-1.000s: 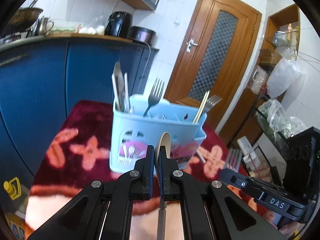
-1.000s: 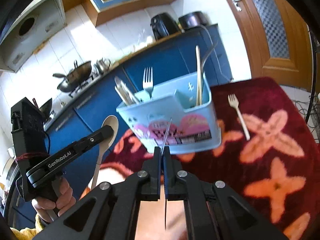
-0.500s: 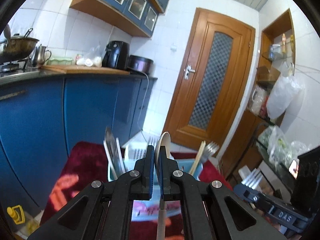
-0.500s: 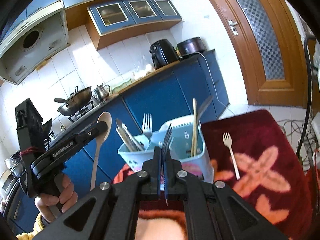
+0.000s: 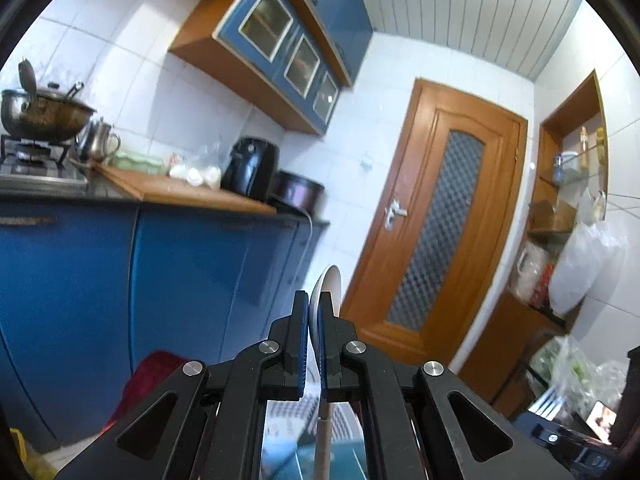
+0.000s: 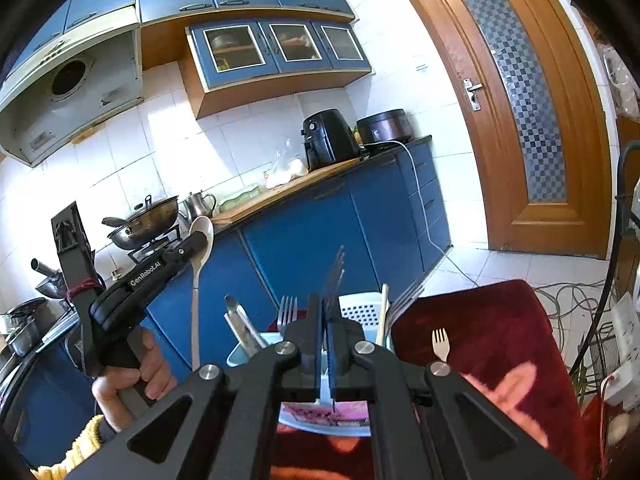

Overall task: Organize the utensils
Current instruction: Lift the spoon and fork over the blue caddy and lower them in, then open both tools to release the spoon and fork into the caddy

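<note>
My left gripper is shut on a pale spoon that stands upright, bowl above the fingertips and handle hanging below. In the right wrist view this left gripper and its spoon hang up left of the light blue utensil caddy. My right gripper is shut on a metal fork, seen edge-on, tines up, just above the caddy. The caddy holds knives, a fork and a chopstick. A beige fork lies on the red cloth.
Blue cabinets under a wooden counter run behind the table. A person's hand grips the left tool. Cables and a power strip lie at the right edge. A wooden door stands at the back right.
Both grippers have risen and tipped upward with spoon and fork still held. The caddy has slid down to the bottom of both views; the table has almost left the left view.
</note>
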